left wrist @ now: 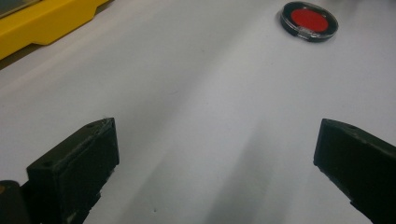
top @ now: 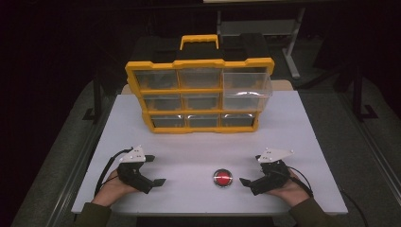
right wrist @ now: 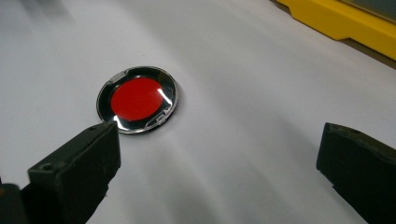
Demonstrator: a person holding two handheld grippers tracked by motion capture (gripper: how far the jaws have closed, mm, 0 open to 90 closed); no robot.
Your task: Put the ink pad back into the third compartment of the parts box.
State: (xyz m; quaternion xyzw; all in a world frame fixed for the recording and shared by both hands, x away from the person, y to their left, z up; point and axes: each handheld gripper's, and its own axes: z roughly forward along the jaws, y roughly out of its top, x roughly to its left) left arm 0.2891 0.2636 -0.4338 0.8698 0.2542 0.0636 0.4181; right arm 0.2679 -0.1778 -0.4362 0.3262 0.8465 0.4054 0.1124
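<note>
A small round case (top: 222, 178) with a red centre and a black rim lies flat on the white table (top: 302, 137), near the front edge. My right gripper (top: 249, 169) rests just to its right, jaws wide apart and pointing left at it. In the right gripper view the case (right wrist: 137, 99) lies just beyond the tip of the left-hand jaw, with nothing between the jaws of my right gripper (right wrist: 219, 133). My left gripper (top: 157, 169) rests at the front left, open and empty. In its own view, the case (left wrist: 308, 21) sits far ahead of my left gripper (left wrist: 215, 130).
A yellow and black organiser (top: 198, 66) with clear drawers stands upright at the back of the table. Its upper right drawer (top: 247, 87) is pulled out toward me. Its yellow base (right wrist: 341, 21) shows in the right gripper view.
</note>
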